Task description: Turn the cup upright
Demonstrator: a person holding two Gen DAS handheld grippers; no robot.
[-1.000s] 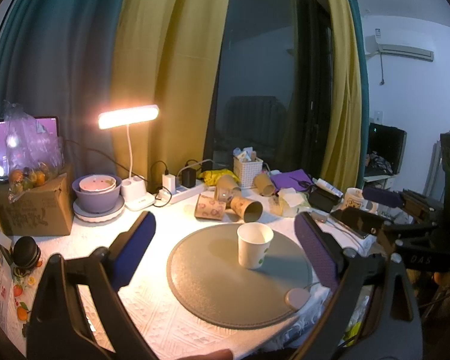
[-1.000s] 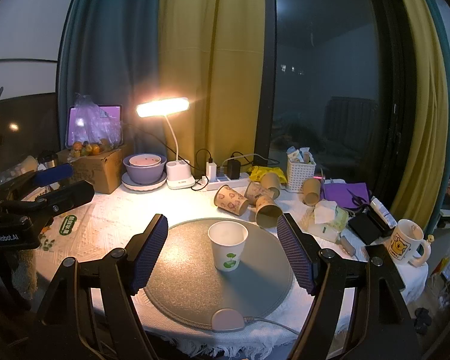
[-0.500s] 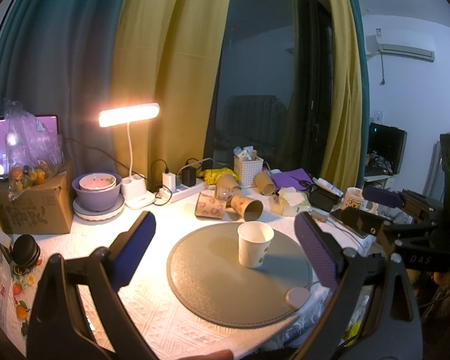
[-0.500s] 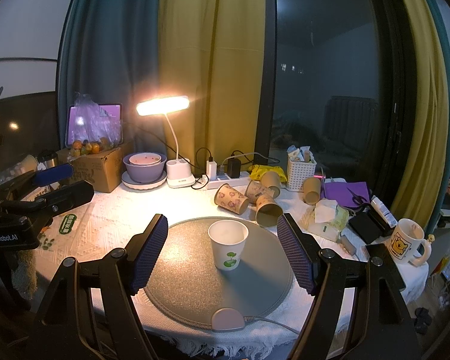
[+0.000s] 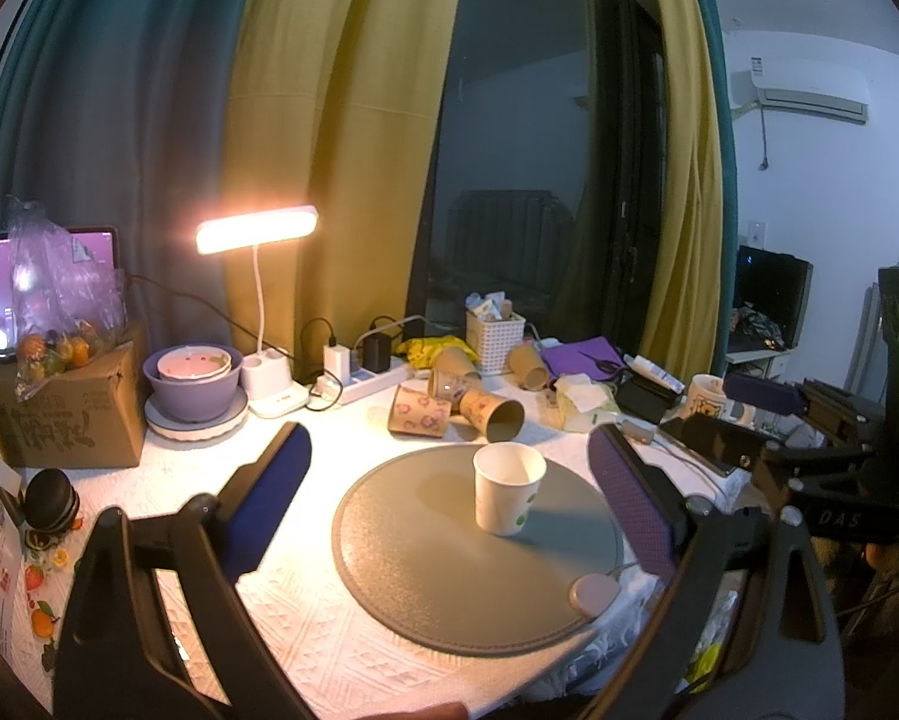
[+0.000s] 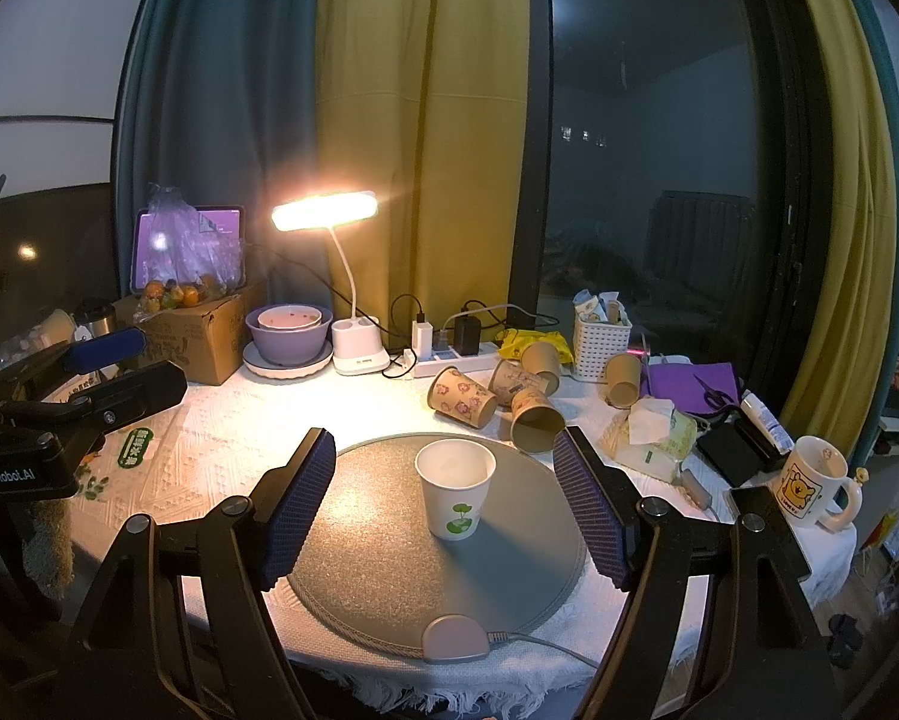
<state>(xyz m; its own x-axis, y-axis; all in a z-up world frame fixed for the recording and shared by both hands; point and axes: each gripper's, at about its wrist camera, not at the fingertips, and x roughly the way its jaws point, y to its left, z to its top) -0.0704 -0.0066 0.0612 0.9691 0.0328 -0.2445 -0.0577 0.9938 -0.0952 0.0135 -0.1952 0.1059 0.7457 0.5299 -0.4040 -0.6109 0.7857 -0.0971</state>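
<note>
While both grippers hang back with jaws wide, the white paper cup with a green leaf print (image 6: pixel 455 497) stands upright and looks empty on the round grey mat (image 6: pixel 377 564).

Behind it, brown printed paper cups (image 6: pixel 462 397) lie tipped on the white-clothed worktop (image 6: pixel 221 456); a lilac bowl (image 6: pixel 289 337) nests a smaller pink one, and a white mesh basket (image 6: pixel 601 341) holds packets. The right gripper (image 6: pixel 443 507) sees the yellow-bear mug (image 6: pixel 814 483) whole; the left gripper (image 5: pixel 449 501) alone shows the wall air conditioner (image 5: pixel 812 97).
</note>
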